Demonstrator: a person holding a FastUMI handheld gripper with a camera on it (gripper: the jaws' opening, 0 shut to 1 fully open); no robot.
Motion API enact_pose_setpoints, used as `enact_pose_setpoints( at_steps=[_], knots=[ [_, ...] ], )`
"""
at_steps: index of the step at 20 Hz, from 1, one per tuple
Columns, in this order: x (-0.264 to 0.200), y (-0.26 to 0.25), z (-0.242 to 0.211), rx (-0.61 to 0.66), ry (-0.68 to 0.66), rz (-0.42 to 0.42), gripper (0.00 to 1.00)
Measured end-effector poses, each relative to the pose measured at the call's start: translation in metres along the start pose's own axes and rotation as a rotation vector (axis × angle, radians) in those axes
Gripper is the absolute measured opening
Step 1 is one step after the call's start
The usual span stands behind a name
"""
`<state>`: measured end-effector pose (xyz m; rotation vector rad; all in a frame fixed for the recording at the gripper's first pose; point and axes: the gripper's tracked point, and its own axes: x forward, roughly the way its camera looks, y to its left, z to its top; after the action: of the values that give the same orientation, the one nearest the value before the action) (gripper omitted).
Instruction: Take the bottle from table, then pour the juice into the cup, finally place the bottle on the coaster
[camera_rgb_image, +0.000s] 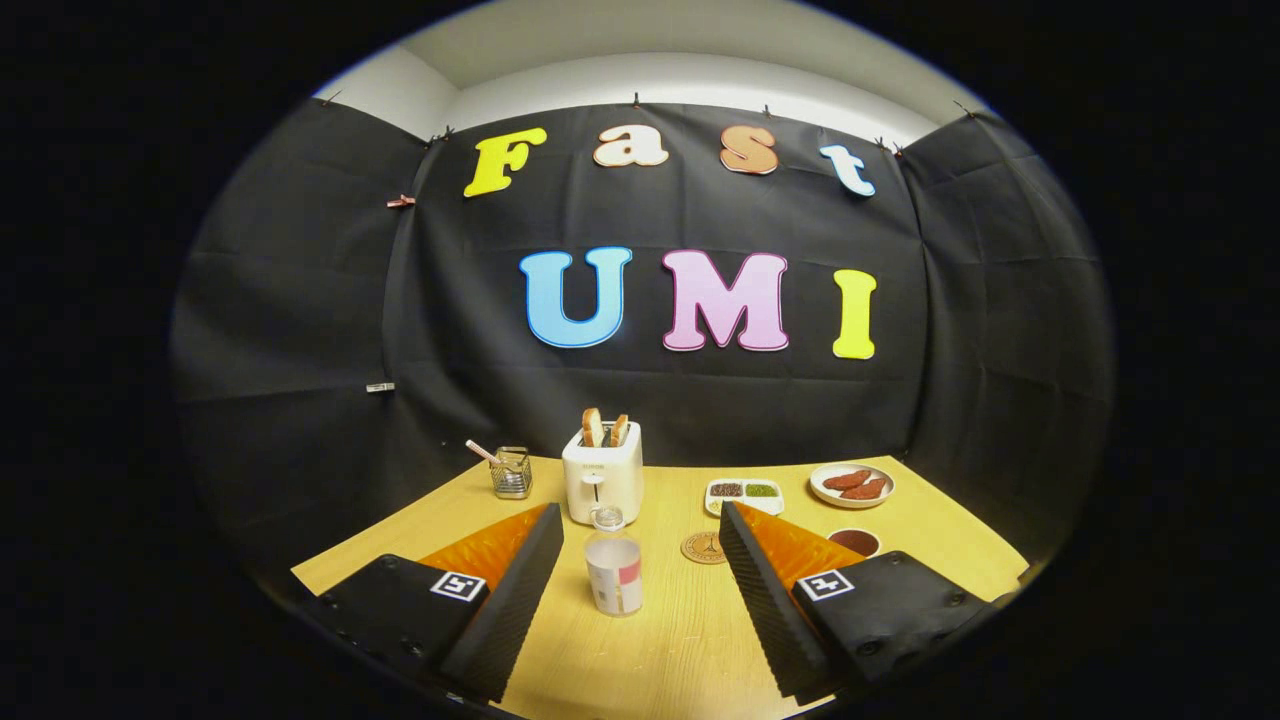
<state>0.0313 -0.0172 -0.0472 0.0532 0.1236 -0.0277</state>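
A small clear bottle (613, 564) with a white and red label stands upright on the wooden table (660, 640), just ahead of my fingers and closer to the left one. My gripper (640, 525) is open, its fingers spread wide on either side with nothing between them. A round brown coaster (704, 547) lies flat to the right of the bottle, near the right finger's tip. A cup (854, 541) with dark contents sits beyond the right finger, partly hidden by it.
A white toaster (602, 478) with two bread slices stands behind the bottle. A wire holder (511, 473) sits at the back left. A small tray of condiments (743, 491) and a plate of meat slices (852, 484) lie at the back right.
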Motion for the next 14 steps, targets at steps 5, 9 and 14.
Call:
enact_pose_setpoints(
  at_steps=[5,9,14],
  knots=[
    [0.022,0.018,-0.021,0.023,0.026,0.028,0.97],
    [0.045,0.030,-0.038,0.012,0.058,0.023,0.98],
    [0.076,0.040,-0.060,0.015,0.090,-0.027,0.98]
  ],
)
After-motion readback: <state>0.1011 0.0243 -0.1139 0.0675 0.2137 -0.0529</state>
